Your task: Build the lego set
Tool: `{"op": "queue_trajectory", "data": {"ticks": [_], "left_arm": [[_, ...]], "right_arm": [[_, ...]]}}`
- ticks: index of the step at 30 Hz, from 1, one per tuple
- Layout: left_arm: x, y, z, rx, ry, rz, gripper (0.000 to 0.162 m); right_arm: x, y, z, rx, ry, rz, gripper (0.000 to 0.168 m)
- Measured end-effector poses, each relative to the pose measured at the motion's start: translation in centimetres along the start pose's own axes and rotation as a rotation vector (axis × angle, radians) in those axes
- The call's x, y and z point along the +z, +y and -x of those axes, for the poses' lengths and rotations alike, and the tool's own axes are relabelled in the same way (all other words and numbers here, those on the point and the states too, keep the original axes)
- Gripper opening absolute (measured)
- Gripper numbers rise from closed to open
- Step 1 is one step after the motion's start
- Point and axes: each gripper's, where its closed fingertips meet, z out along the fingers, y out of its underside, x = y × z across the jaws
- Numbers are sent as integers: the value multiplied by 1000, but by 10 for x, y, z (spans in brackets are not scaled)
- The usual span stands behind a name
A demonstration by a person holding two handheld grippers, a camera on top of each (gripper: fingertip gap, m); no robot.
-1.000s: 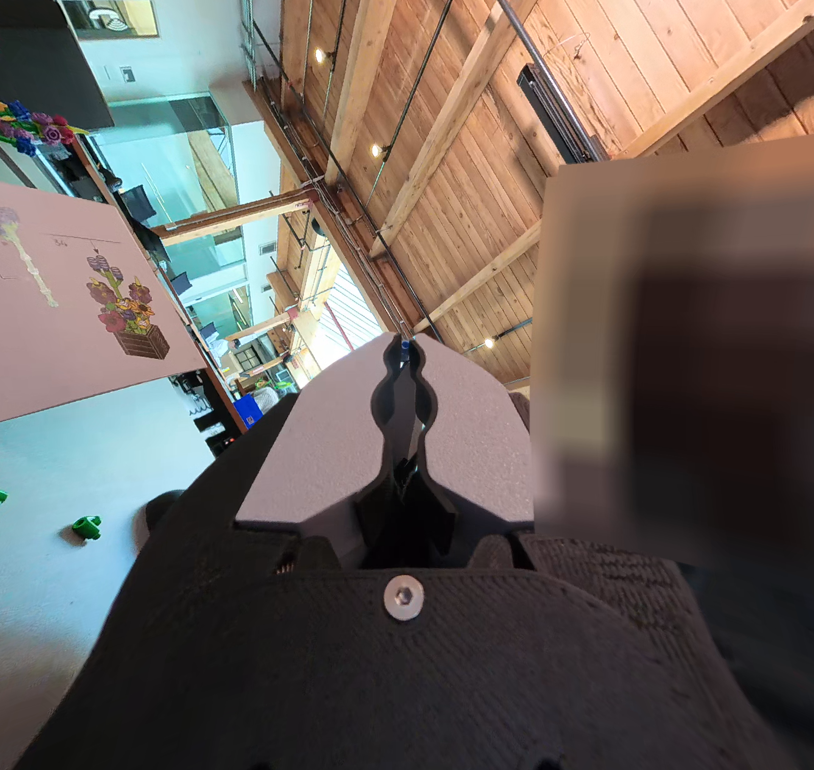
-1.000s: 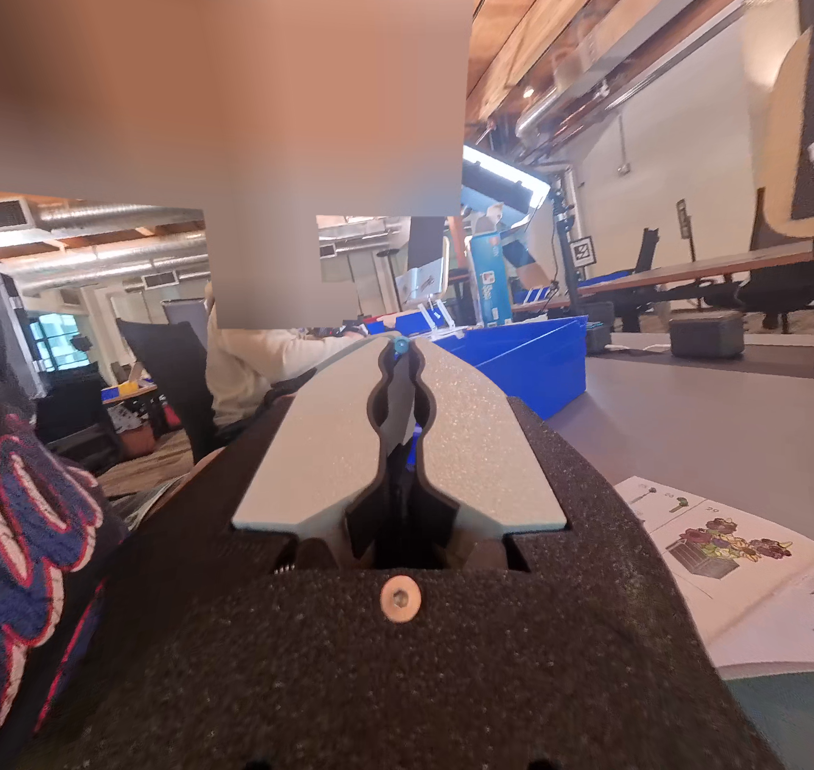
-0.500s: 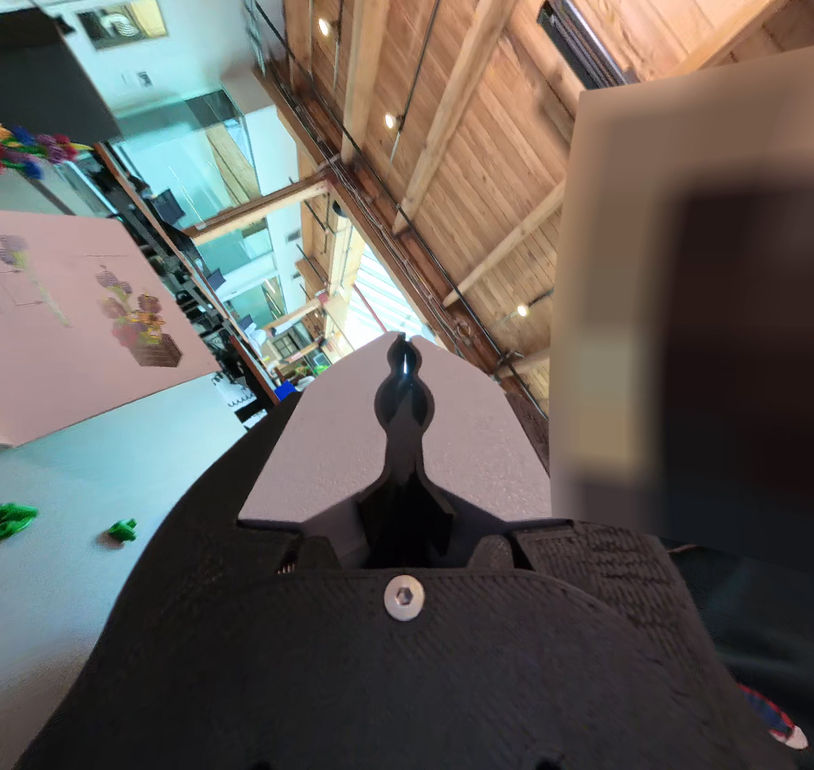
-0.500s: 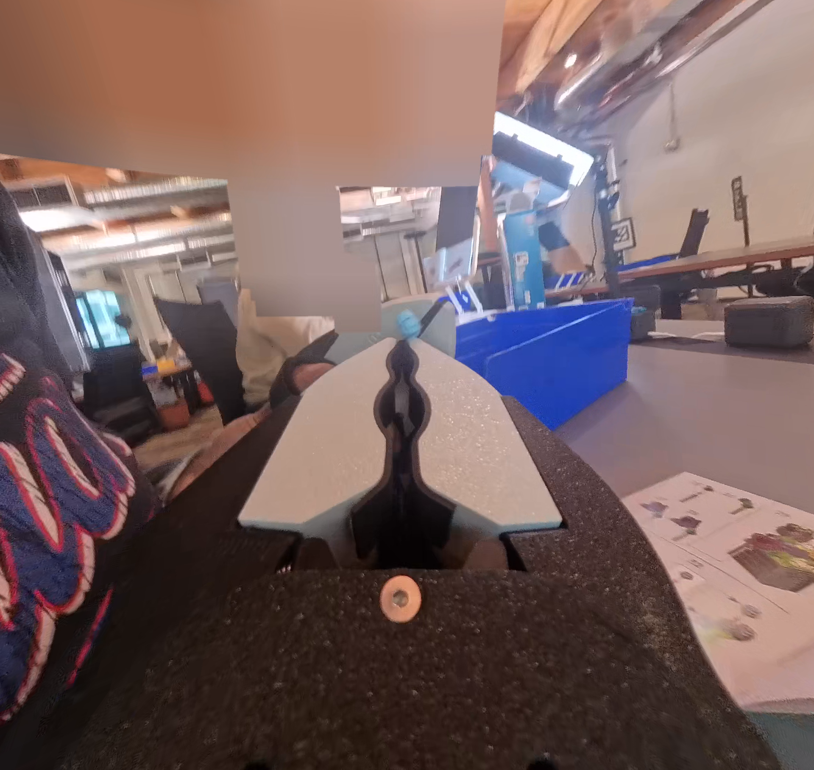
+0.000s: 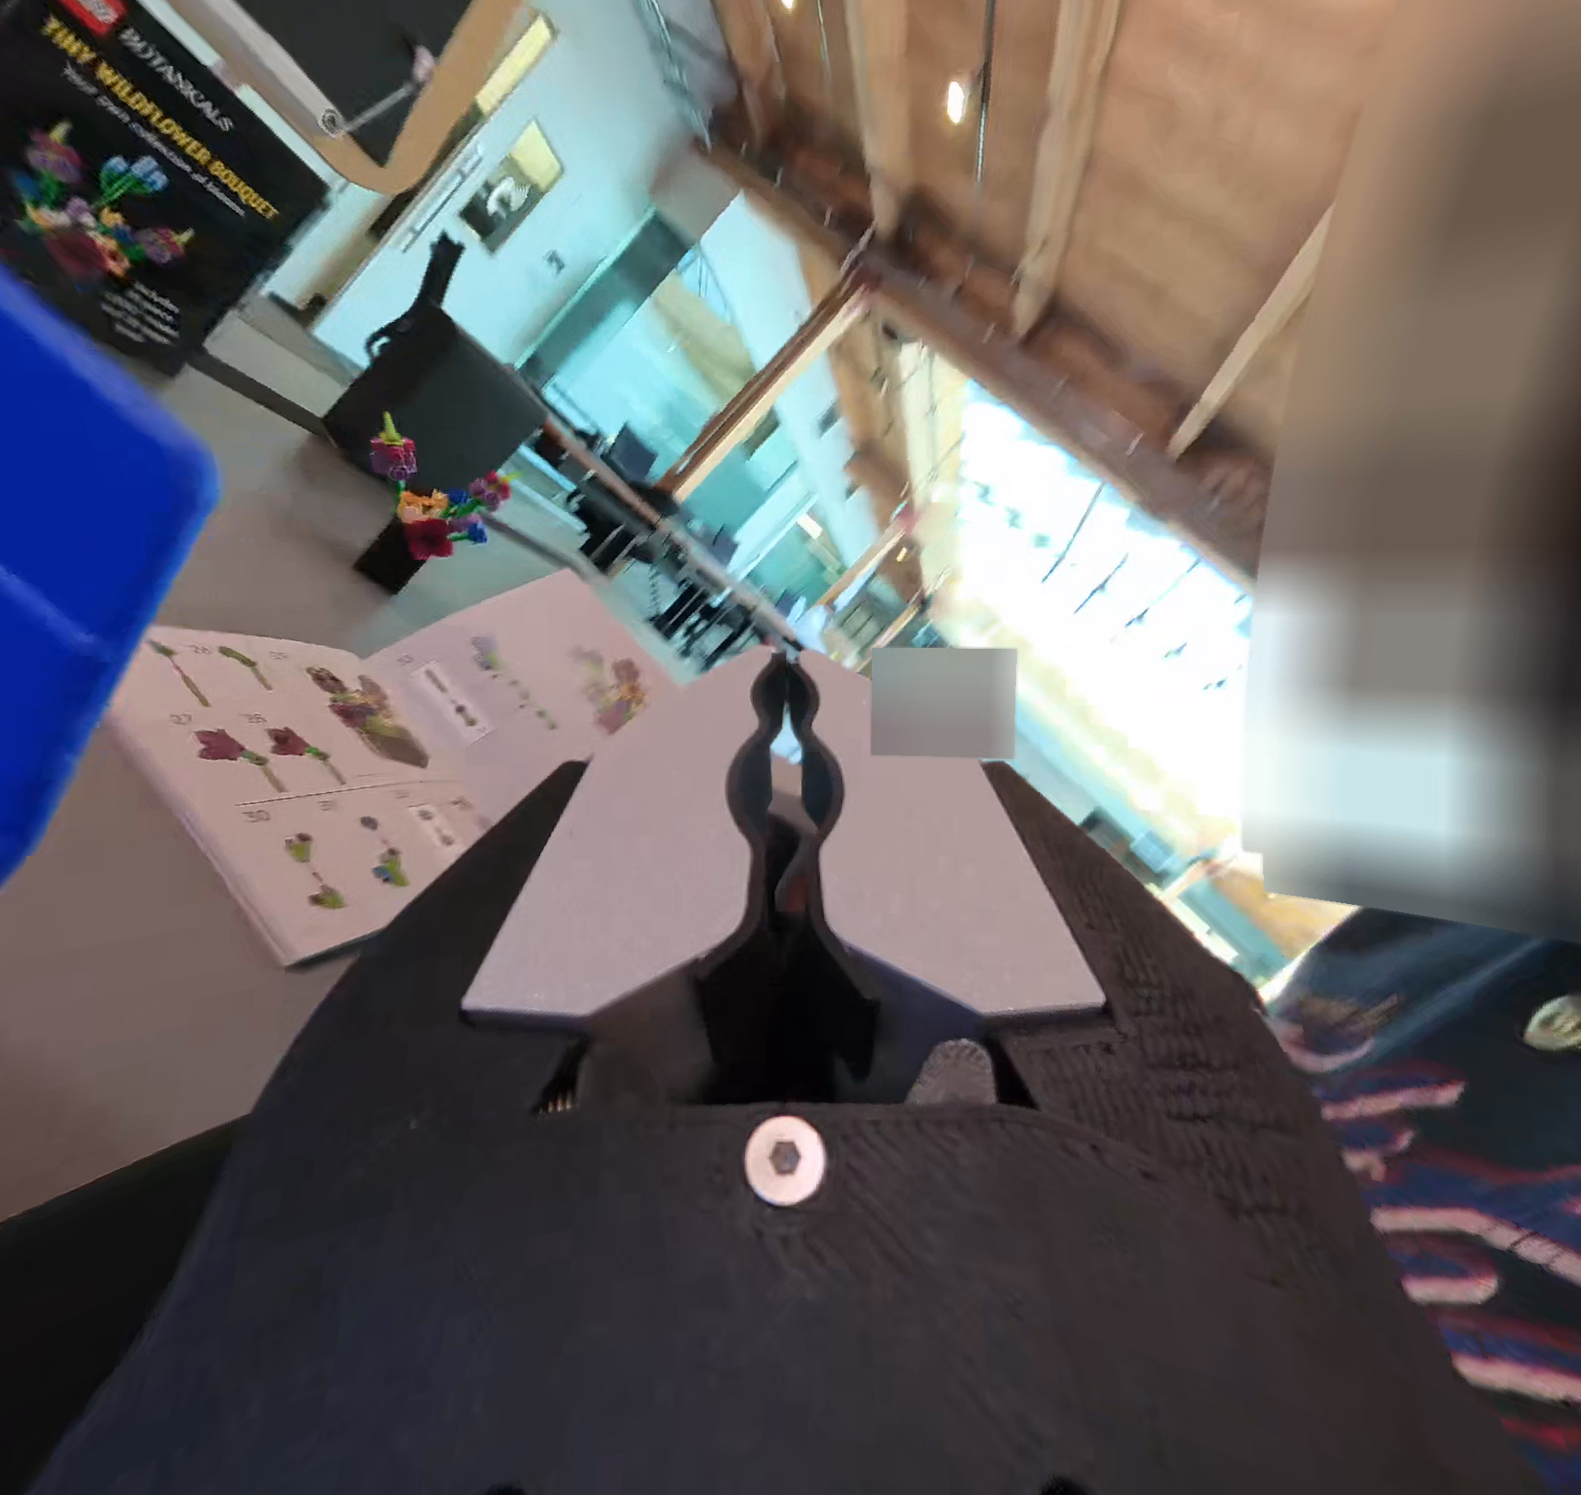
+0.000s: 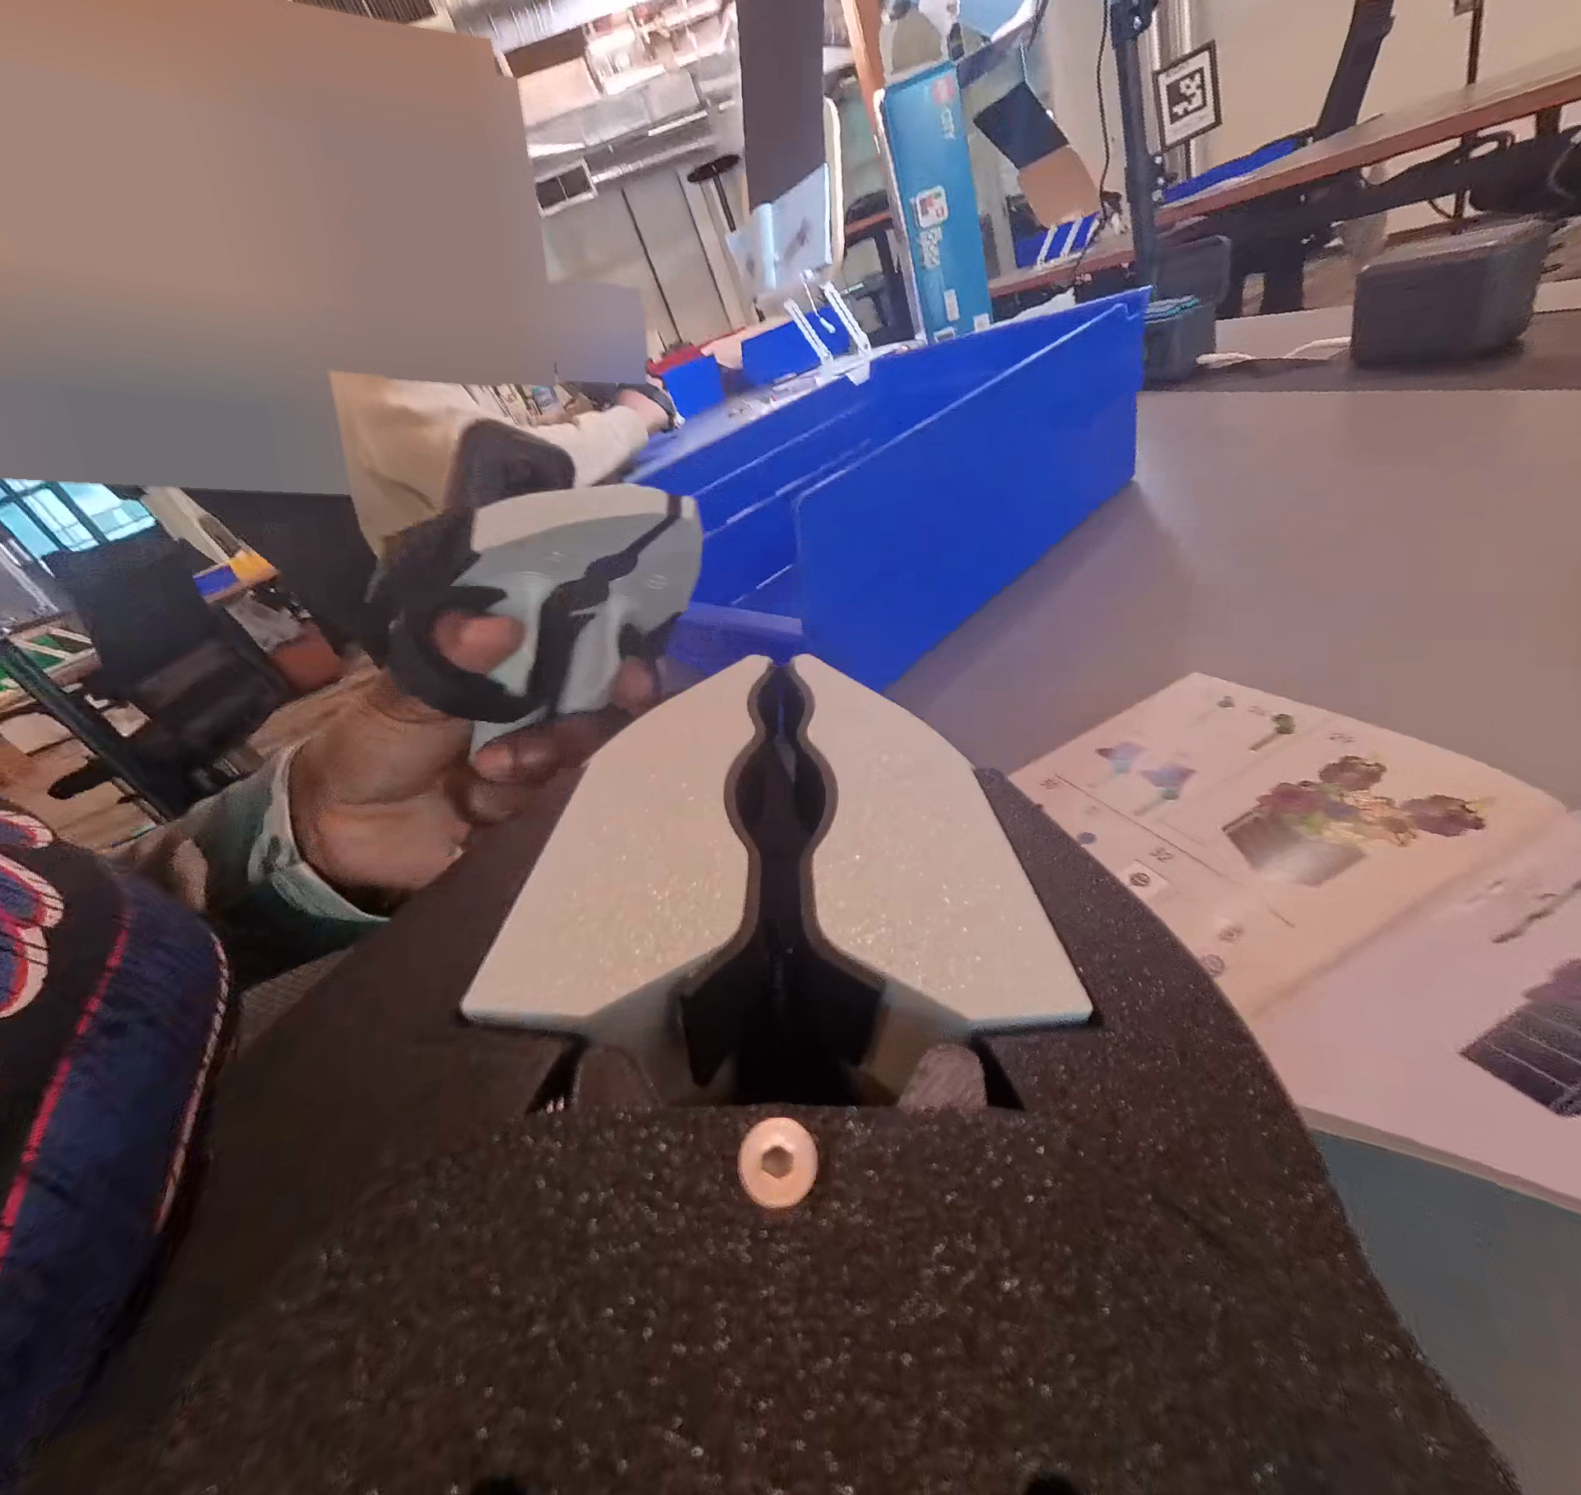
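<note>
My left gripper (image 5: 785, 660) is shut, its grey fingertips touching, and no piece shows between them. It points over the open instruction booklet (image 5: 342, 770) on the grey table. A built flower bouquet (image 5: 428, 513) in a black pot stands beyond the booklet. My right gripper (image 6: 780, 664) is also shut, with no piece visible at its tips. In the right wrist view the left gripper (image 6: 556, 599) is held in a hand (image 6: 385, 795) just left of and beyond my right tips. The booklet (image 6: 1283, 855) lies to the right.
A blue bin (image 6: 941, 530) stands on the grey table (image 6: 1326, 556) ahead of the right gripper, and its corner (image 5: 77, 556) shows at the left of the left wrist view. The dark set box (image 5: 111, 171) stands at the far left. A patterned sleeve (image 6: 77, 1069) is at the lower left.
Both grippers have tilted down from the ceiling and room toward the table. The tiny blue piece seen at the tips earlier no longer shows. The left gripper now sits apart from the right.
</note>
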Motion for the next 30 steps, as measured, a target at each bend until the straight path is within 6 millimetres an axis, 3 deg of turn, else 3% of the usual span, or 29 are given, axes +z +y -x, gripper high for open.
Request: {"op": "queue_trajectory", "data": {"ticks": [3, 7, 9, 11, 15, 18, 20, 23, 30], "left_arm": [[0, 10, -7, 52, 12, 53, 3], [0, 15, -10, 89, 19, 68, 6], [0, 17, -11, 111, 16, 85, 7], [1, 22, -11, 128, 20, 109, 8], [1, 25, -13, 129, 39, 125, 9], [0, 22, -11, 104, 39, 107, 10], [-1, 20, -10, 98, 37, 92, 10], [0, 21, -10, 100, 38, 99, 11], [1, 26, -13, 131, 49, 131, 12]], "right_arm": [[-1, 4, 4, 4, 2, 16, 0], [-10, 9, 28, 0, -13, 86, 8], [-26, 0, 42, -1, -47, 131, 15], [-51, -15, 37, -80, -13, 192, 26], [-123, -41, -33, -227, 221, 378, 50], [-173, -54, -84, -204, 331, 414, 52], [-198, -50, -117, -217, 385, 472, 50], [-225, -39, -169, -228, 423, 576, 49], [-259, -41, -285, -259, 492, 725, 40]]}}
